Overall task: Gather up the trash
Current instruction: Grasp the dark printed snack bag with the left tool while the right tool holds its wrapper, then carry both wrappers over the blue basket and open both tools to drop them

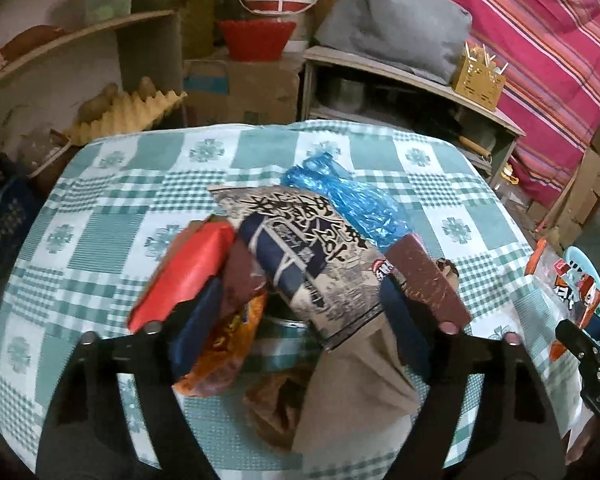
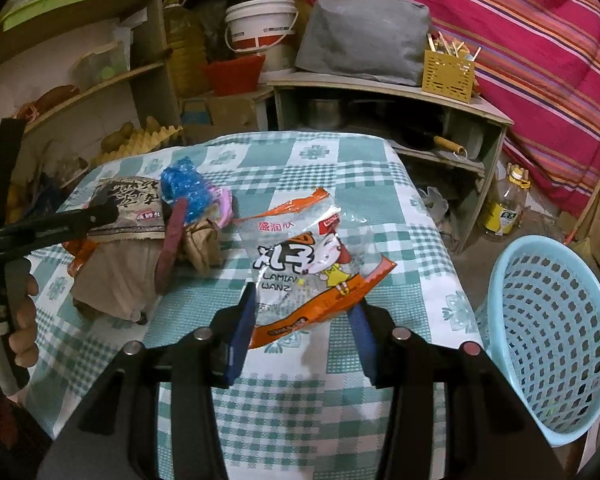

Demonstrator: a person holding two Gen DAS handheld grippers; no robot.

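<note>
A pile of trash lies on the checked tablecloth (image 1: pixel 100 208): a grey printed snack bag (image 1: pixel 300 248), a blue plastic bag (image 1: pixel 340 192), a red packet (image 1: pixel 180 276), an orange wrapper (image 1: pixel 228 344) and brown paper (image 1: pixel 352 380). My left gripper (image 1: pixel 320 276) is open, its fingers on either side of the grey snack bag. My right gripper (image 2: pixel 304 332) is open around the lower end of a clear orange noodle wrapper (image 2: pixel 312 264). The pile also shows in the right wrist view (image 2: pixel 140 248), with the left gripper (image 2: pixel 140 232) over it.
A light blue perforated basket (image 2: pixel 548 336) stands beside the table's right edge. Behind the table are a low shelf unit (image 2: pixel 400 92), a grey bag (image 2: pixel 364 28), a white bucket (image 2: pixel 260 24), a yellow holder (image 2: pixel 448 76) and cardboard boxes (image 1: pixel 240 88).
</note>
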